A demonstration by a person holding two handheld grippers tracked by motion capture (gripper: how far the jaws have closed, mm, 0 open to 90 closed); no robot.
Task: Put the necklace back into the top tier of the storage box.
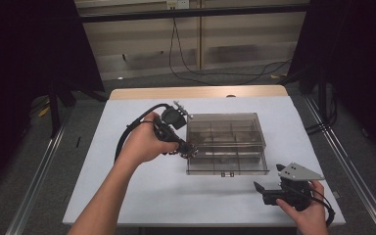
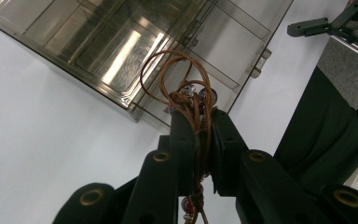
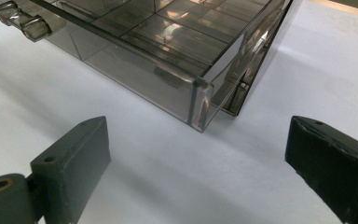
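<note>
the left gripper (image 1: pixel 188 151) is clenched on a beaded cord (image 2: pixel 186 93) at the left edge of the smoky box (image 1: pixel 225 142) mid-tabletop. the right gripper (image 1: pixel 262 188), jaws wide apart, rests by the near right corner.

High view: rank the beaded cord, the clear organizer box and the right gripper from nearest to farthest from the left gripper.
1. Beaded cord: pinched in the left gripper itself, at the box's left edge.
2. Clear organizer box: directly beside the jaws, mid-table.
3. Right gripper: farthest, open, near the table's front right corner.
</note>
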